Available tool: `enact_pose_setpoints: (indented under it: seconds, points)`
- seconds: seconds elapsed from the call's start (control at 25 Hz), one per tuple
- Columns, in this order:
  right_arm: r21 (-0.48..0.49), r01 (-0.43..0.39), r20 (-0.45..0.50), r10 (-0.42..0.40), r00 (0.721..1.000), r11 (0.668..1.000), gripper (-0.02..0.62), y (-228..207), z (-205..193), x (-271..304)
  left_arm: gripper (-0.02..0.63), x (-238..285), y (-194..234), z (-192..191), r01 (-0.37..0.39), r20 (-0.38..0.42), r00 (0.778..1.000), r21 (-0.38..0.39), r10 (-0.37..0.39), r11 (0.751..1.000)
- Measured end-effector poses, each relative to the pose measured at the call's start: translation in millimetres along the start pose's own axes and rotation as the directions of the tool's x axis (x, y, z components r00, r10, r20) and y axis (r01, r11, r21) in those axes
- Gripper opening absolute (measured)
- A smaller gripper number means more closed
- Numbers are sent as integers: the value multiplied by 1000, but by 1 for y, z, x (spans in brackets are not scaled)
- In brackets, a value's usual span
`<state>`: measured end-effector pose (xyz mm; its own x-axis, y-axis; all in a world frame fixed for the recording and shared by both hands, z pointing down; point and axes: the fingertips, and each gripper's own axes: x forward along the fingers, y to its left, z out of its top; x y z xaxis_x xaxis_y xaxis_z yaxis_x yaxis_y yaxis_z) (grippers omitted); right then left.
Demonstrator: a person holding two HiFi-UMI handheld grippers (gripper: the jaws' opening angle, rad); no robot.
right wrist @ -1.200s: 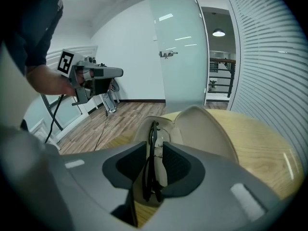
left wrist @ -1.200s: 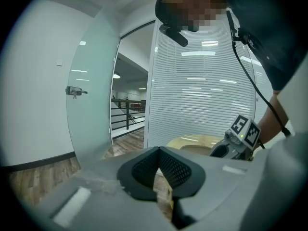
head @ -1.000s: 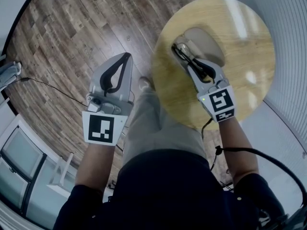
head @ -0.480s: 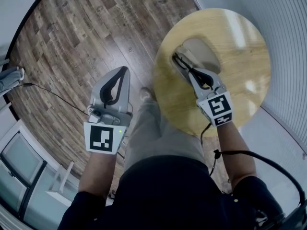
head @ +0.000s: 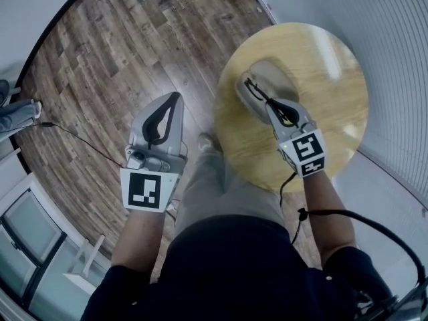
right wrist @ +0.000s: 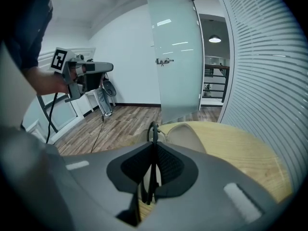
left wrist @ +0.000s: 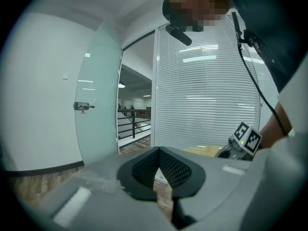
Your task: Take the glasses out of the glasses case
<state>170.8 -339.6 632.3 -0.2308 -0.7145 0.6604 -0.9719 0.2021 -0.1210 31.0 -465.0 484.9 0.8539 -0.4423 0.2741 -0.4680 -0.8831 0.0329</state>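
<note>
Right gripper (head: 269,103), jaws having just been closing, now clamped on the thin black glasses (head: 256,87) at one narrow part of the frame. The glasses sit over the open pale glasses case (head: 273,71), which lies on the round wooden table (head: 328,59) near its edge on the person's side; whether they are clear of the case cannot be told. Left gripper (head: 175,99), jaws together on nothing, hangs over the plank floor (head: 100,52), well apart from the table. Likely faults: the case is not held down, so a temple catching on its rim could drag it along or tip it off the near edge. The grip is on a slim wire of frame, so the glasses could pivot or slip between the pads as they rise. Surroundings: a slatted blind wall (right wrist: 269,81) just beside the table, a frosted glass door (right wrist: 175,57) beyond, and a black cable (head: 73,131) trailing on the floor. Nothing visible stands above the case to block a lift.
</note>
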Motion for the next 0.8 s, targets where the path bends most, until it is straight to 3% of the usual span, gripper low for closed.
enact_pose_setpoints:
  seconds: [0.8]
  points:
    - [-84,63,125,-52,991,994,32,33,61,-81,6,-84,5,78,-85,94,993,95,76,992]
